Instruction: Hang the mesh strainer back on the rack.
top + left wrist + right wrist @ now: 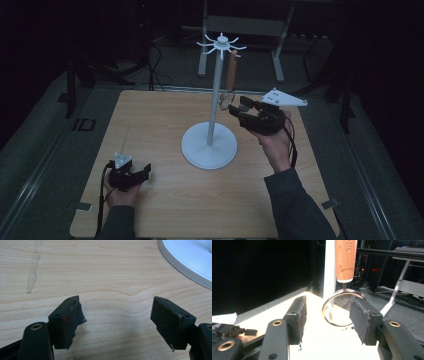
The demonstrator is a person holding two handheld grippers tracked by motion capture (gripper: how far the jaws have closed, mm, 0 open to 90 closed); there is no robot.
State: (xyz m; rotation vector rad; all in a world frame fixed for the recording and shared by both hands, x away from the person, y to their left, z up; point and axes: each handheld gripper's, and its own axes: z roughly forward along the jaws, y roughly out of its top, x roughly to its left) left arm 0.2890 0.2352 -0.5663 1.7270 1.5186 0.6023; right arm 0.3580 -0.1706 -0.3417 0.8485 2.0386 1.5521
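Dark room all around, with only the light wood table (pixel 165 210) properly lit, so everything that matters sits on that one surface. I'll place it all off the white stand (pixel 210 145), since that's the one landmark you've got.

Nearest to you, your left gripper (pixel 131 176) rests on the table, well short of the stand's round base and off to its left. In the left gripper view its jaws are spread wide with only bare wood between them, so it's doing nothing right now.

Further out, your right gripper (pixel 239 106) is up just to the right of the stand's pole. Its jaws are spread too. In the right gripper view the strainer's (pixel 342 307) metal ring sits just beyond and between the tips, with the pads not pressing on it.

The strainer hangs by its wooden handle (pixel 231 70) from one of the hooks on the white hook wheel (pixel 220 44) at the top of the stand, mesh end down, right beside the pole.

So by the look of it the hanging part is done: it's on a hook and your gripper isn't holding it. What's left is probably just backing your right hand away without bumping it.

Count: one stand, one strainer, two grippers.
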